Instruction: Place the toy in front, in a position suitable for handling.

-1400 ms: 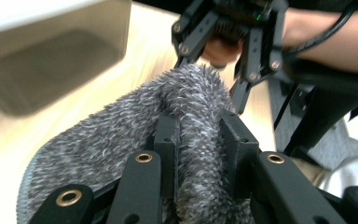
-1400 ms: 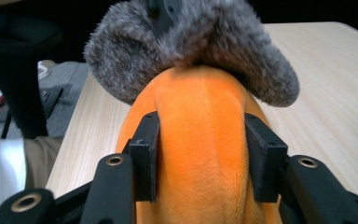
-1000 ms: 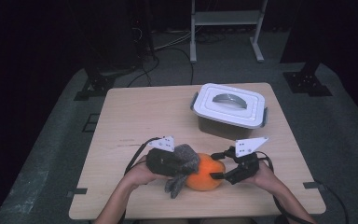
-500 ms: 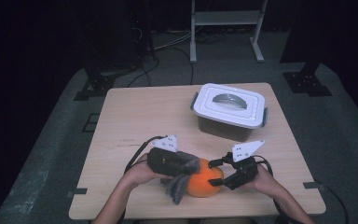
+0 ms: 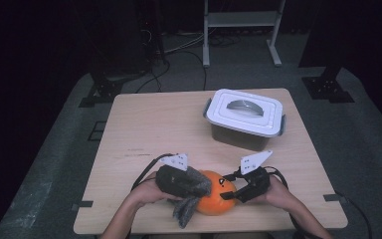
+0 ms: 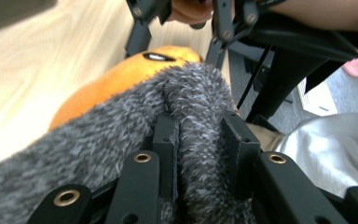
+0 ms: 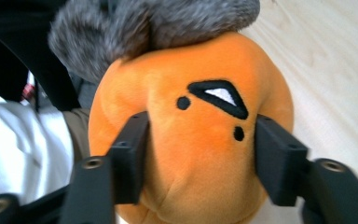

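Between the two tongs, at the bench's [image 5: 144, 124] near edge, sat the orange plush toy [image 5: 214, 198]. The left tongs [image 6: 200, 140] were clenched on its grey fuzzy part [image 6: 121, 140]. The right tongs [image 7: 198, 149] had just been closing around the orange body, pads pressing its sides. I'd say squeeze evenly and hold the left steady so nothing slips.

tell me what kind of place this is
Probably a lab or studio set up for recording: one small wooden table on grey carpet in a dark room, metal stand bases and loose cables on the floor behind it.
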`<state>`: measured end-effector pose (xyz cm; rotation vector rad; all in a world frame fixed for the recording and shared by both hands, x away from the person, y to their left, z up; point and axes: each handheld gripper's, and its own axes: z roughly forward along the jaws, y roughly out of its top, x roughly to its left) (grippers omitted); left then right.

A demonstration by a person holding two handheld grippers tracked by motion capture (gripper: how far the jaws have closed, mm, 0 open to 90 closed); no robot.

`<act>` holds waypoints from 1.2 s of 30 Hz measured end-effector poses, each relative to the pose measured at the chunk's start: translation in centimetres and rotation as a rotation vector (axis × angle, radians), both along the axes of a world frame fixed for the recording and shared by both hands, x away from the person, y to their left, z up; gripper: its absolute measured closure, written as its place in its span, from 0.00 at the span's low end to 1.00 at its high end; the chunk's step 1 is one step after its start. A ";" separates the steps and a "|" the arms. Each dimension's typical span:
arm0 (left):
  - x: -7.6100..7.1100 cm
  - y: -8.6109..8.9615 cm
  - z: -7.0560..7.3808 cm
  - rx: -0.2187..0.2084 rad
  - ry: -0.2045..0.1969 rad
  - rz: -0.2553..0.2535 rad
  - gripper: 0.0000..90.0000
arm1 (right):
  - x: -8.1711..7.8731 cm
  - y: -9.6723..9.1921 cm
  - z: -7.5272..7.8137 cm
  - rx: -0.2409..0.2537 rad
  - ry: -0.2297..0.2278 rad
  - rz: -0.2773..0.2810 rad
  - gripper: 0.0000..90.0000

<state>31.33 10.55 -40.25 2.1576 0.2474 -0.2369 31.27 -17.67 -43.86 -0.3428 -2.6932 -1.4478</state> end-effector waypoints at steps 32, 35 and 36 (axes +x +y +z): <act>1.2 -1.5 2.7 -0.006 -0.125 0.089 0.77 | 0.2 0.2 0.6 -0.028 -0.079 -0.059 0.53; 1.5 -1.5 3.1 -0.013 -0.127 0.094 0.77 | 0.1 0.0 1.1 -0.051 -0.198 -0.007 0.56; 1.6 -1.6 3.1 -0.012 -0.130 0.094 0.77 | 0.0 0.0 1.4 -0.064 -0.233 -0.002 0.56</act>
